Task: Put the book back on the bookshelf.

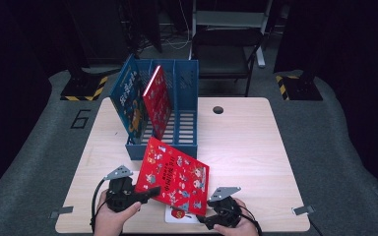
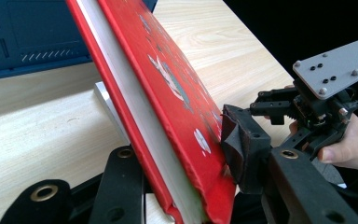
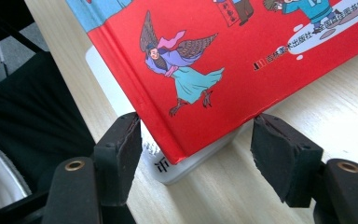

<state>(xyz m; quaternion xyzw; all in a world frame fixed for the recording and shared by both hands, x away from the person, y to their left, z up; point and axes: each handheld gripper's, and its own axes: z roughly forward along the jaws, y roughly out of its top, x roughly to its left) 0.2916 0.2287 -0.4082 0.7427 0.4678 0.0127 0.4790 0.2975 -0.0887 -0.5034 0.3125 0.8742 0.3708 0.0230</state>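
Observation:
A red picture book (image 1: 174, 174) hangs tilted over the front of the wooden table (image 1: 246, 147), its far edge raised toward the rack. My left gripper (image 1: 147, 191) is shut on the red book's (image 2: 168, 93) left edge, one pad (image 2: 237, 140) pressed against the cover. My right gripper (image 1: 206, 219) stands open around the near corner of the book (image 3: 223, 56), its pads (image 3: 279, 154) a little apart from it. Flat on the table under that corner lies a white book (image 3: 177, 170). In the left gripper view, the right gripper (image 2: 317, 112) sits in a hand behind the book.
A blue file rack (image 1: 184, 142) stands at the table's back left, just behind the lifted book. It holds a blue book (image 1: 130, 98) and a red one (image 1: 157, 101), both leaning. A round hole (image 1: 218, 109) pierces the tabletop. A black chair (image 1: 226, 44) stands beyond.

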